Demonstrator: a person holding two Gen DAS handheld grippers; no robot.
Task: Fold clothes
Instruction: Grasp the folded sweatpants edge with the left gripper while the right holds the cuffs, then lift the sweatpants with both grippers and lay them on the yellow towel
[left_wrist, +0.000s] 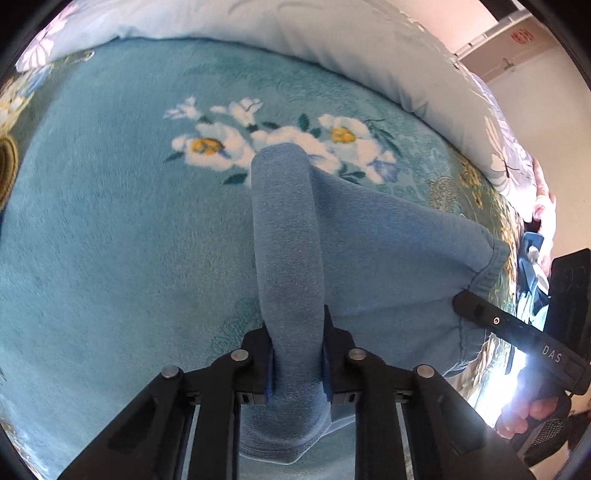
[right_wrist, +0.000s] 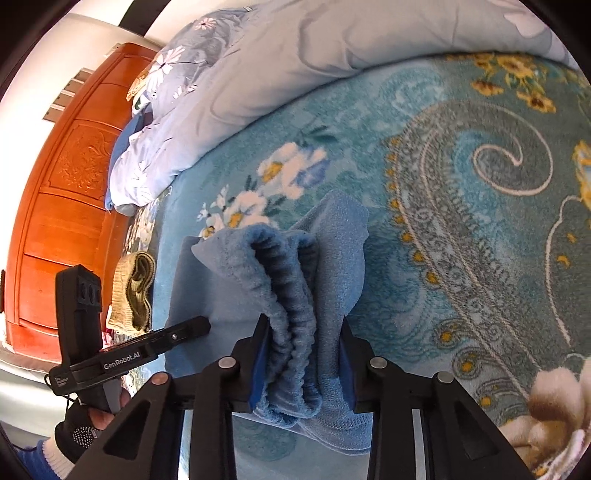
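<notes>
A blue fleece garment (left_wrist: 369, 258) lies on a teal flowered blanket (left_wrist: 110, 221) covering a bed. My left gripper (left_wrist: 297, 354) is shut on a rolled fold of the garment, which rises between the blue pads. In the right wrist view my right gripper (right_wrist: 303, 369) is shut on the garment's ribbed elastic waistband (right_wrist: 288, 295), bunched between its pads. Each gripper shows in the other's view: the right gripper's finger (left_wrist: 495, 321) touches the cloth's right edge, and the left gripper's finger (right_wrist: 173, 338) lies over the garment (right_wrist: 207, 295) at the left.
A pale blue flowered duvet (left_wrist: 332, 40) is heaped along the far side of the bed. A knitted olive and cream item (right_wrist: 135, 291) lies at the blanket's left edge. An orange wooden cabinet (right_wrist: 62, 206) stands beyond. A hand (left_wrist: 524, 413) grips the right gripper's handle.
</notes>
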